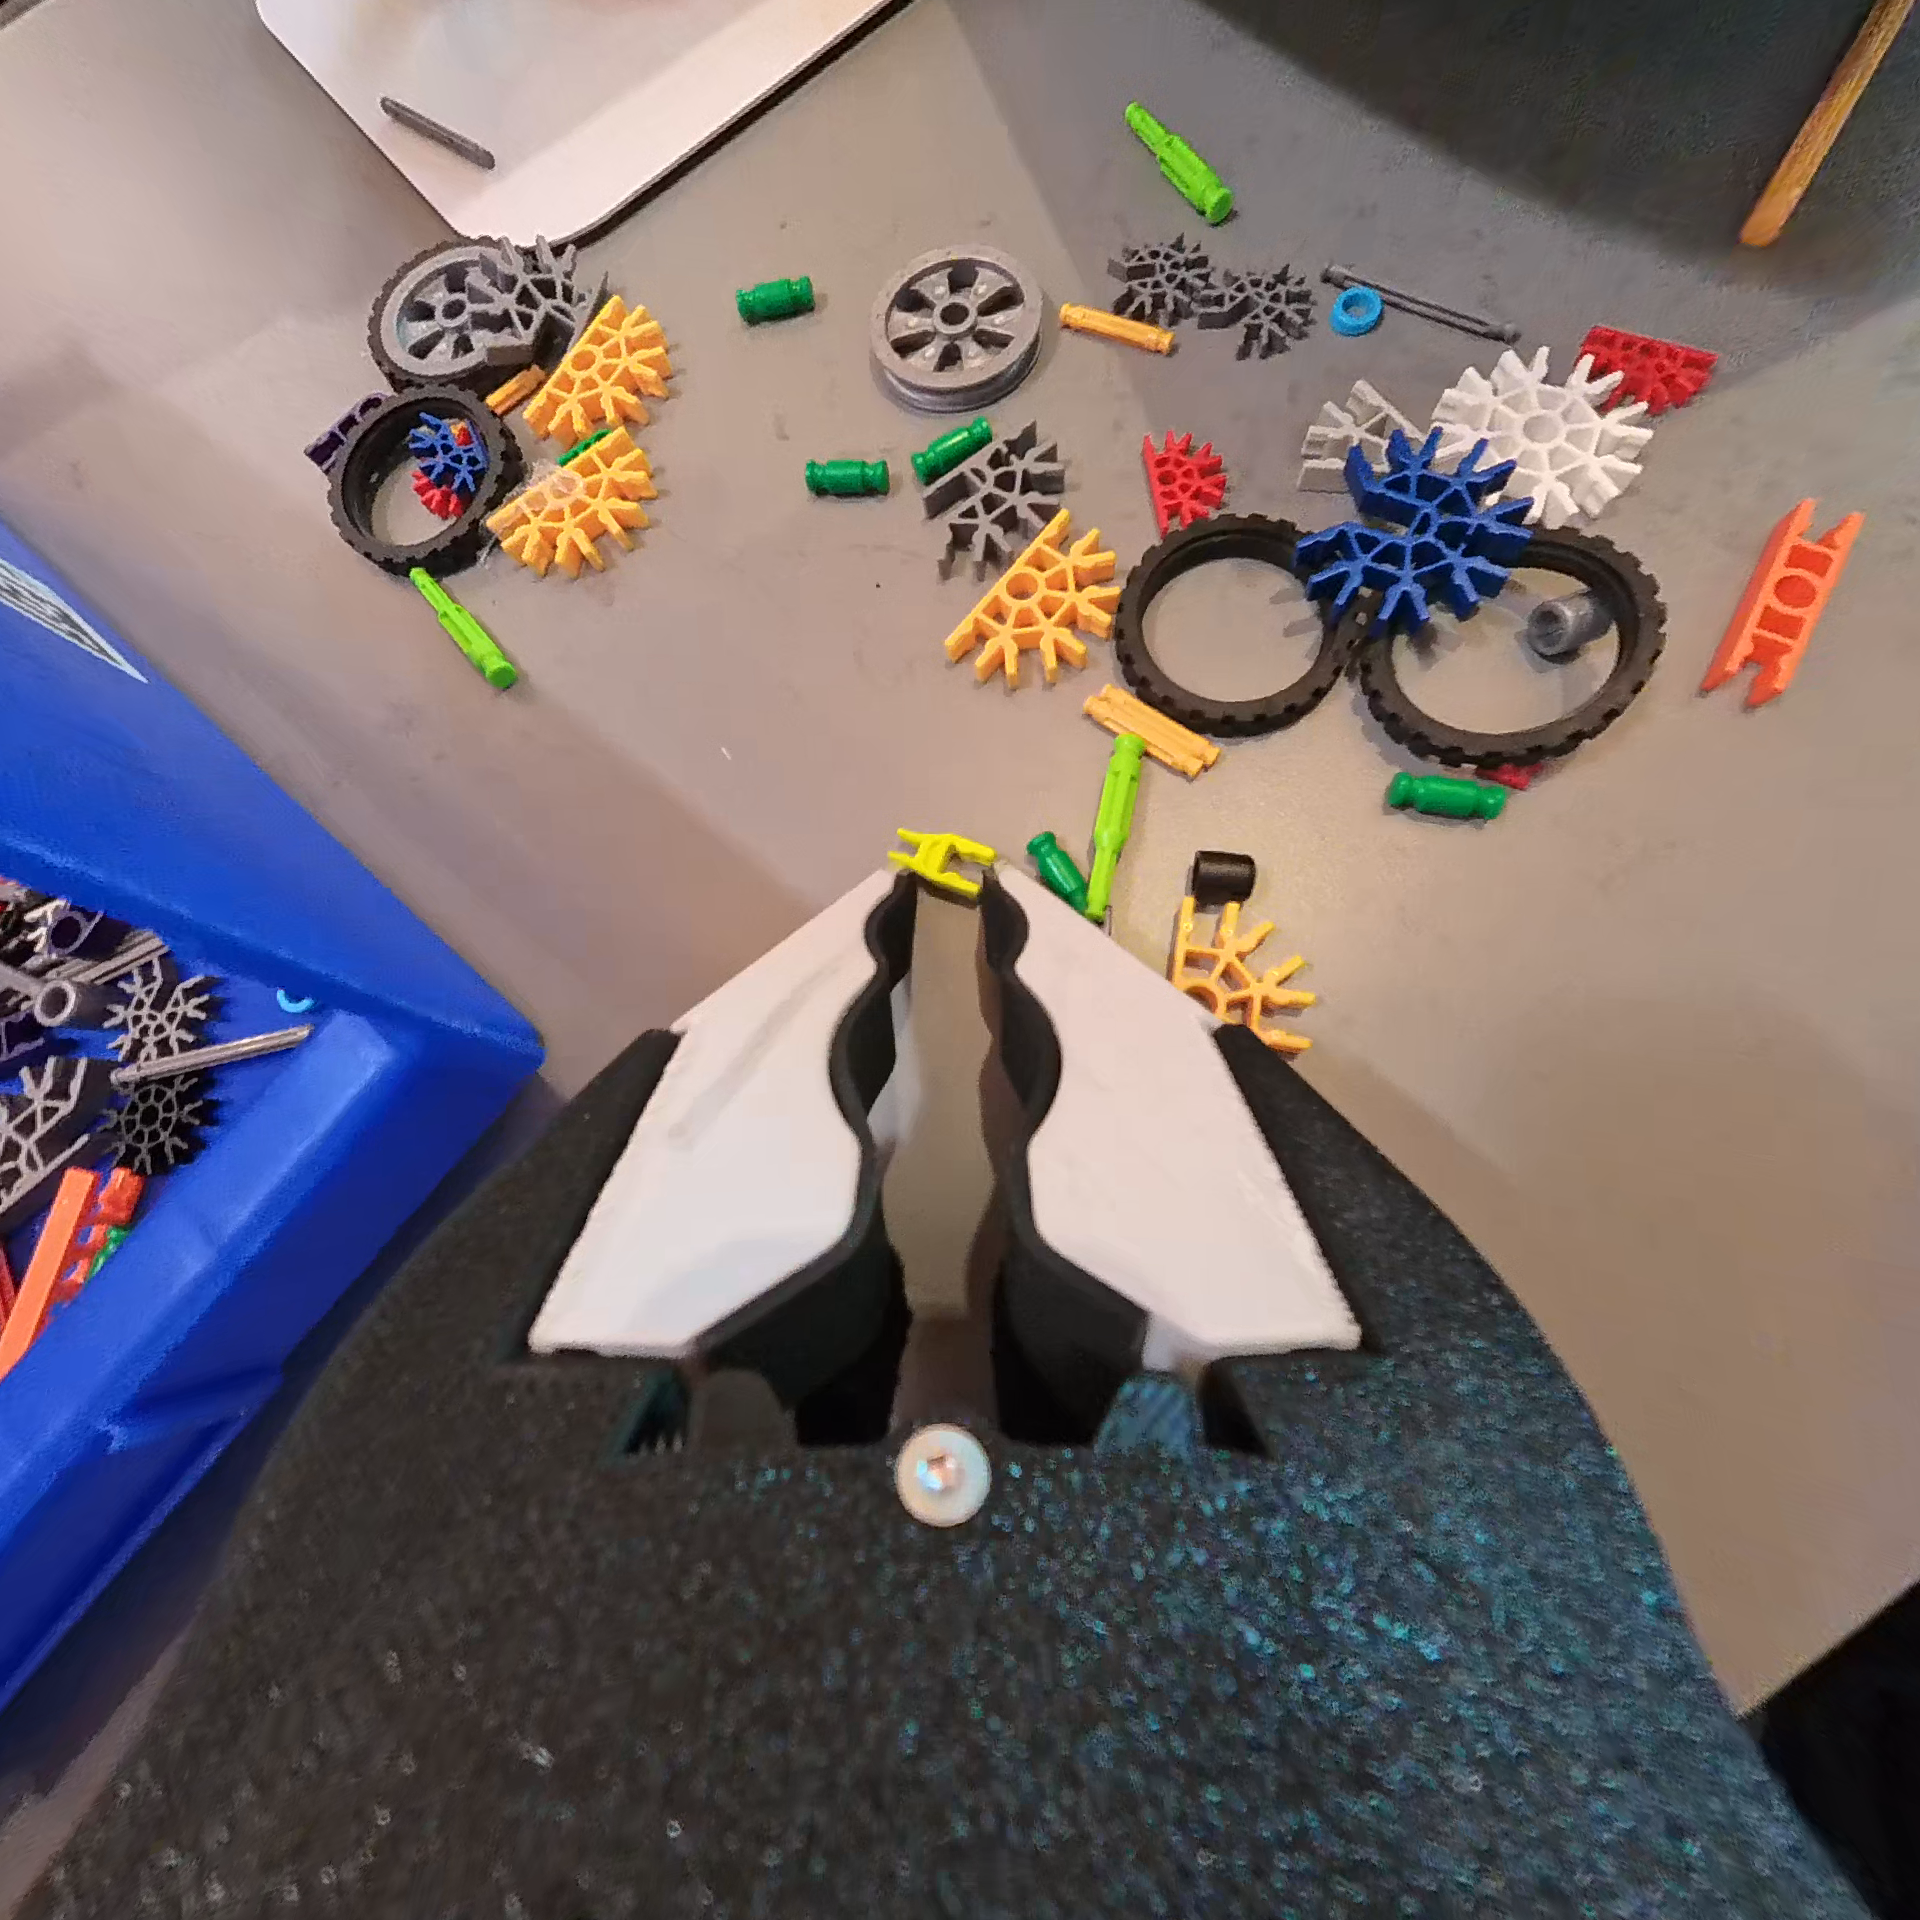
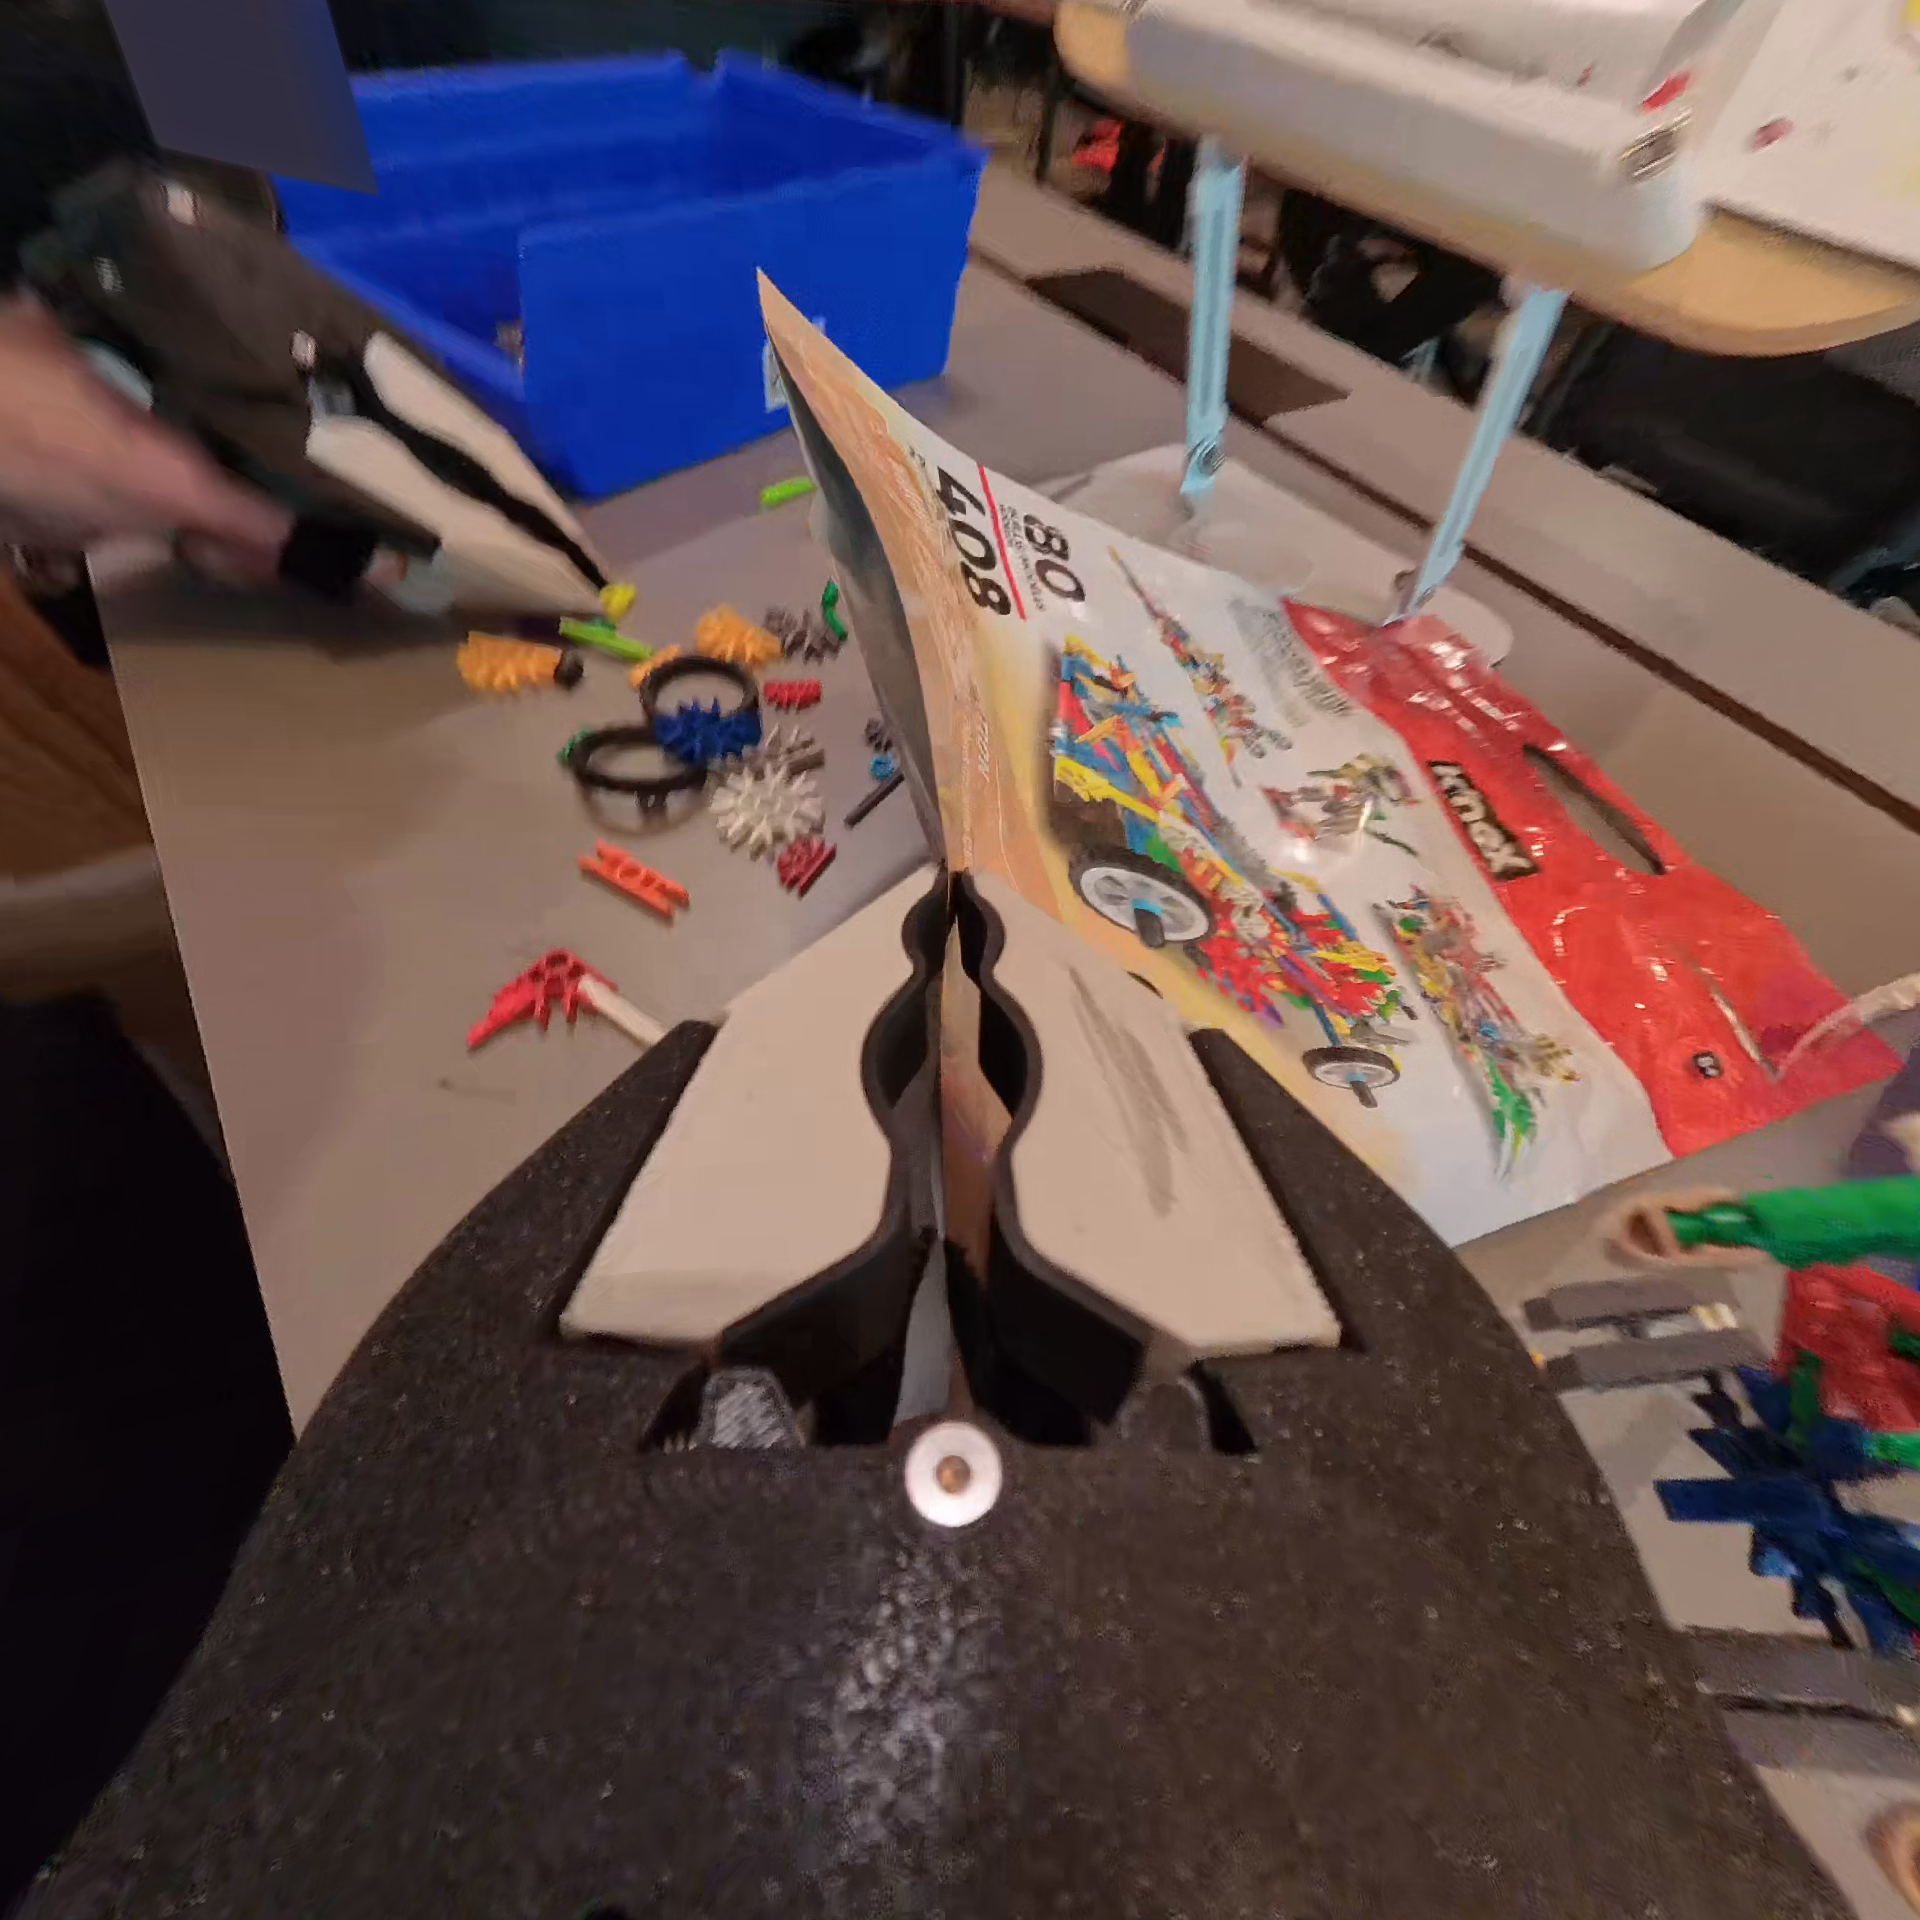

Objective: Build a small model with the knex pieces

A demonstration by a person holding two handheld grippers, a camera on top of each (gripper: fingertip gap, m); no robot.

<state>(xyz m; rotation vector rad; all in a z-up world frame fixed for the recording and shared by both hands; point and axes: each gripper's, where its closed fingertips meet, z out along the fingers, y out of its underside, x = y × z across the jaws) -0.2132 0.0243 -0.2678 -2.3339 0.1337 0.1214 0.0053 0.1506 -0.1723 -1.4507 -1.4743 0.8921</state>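
My left gripper [image 1: 943, 881] is shut on a small yellow connector [image 1: 938, 858] at its fingertips, low over the grey table [image 1: 727, 675]. Next to it lie green rods [image 1: 1110, 821] and an orange fan connector [image 1: 1231, 977]. In the right wrist view the left gripper [image 2: 597, 592] shows with the yellow piece [image 2: 617, 598] at its tip, held by a person's hand [image 2: 94, 468]. My right gripper [image 2: 954, 883] is shut on the edge of a printed plastic bag [image 2: 1299, 790] and holds that edge up, while the red end of the bag lies flat.
A blue bin [image 1: 208, 935] with several pieces stands at the left and shows in the right wrist view [image 2: 644, 260]. Black tyres [image 1: 1226, 623], a grey wheel [image 1: 956, 322] and connectors are scattered on the table. A white board [image 1: 582, 94] lies far back. A built model [image 2: 1829, 1455] stands at the right. The tips of one gripper are about 30 cm away from the tips of the other.
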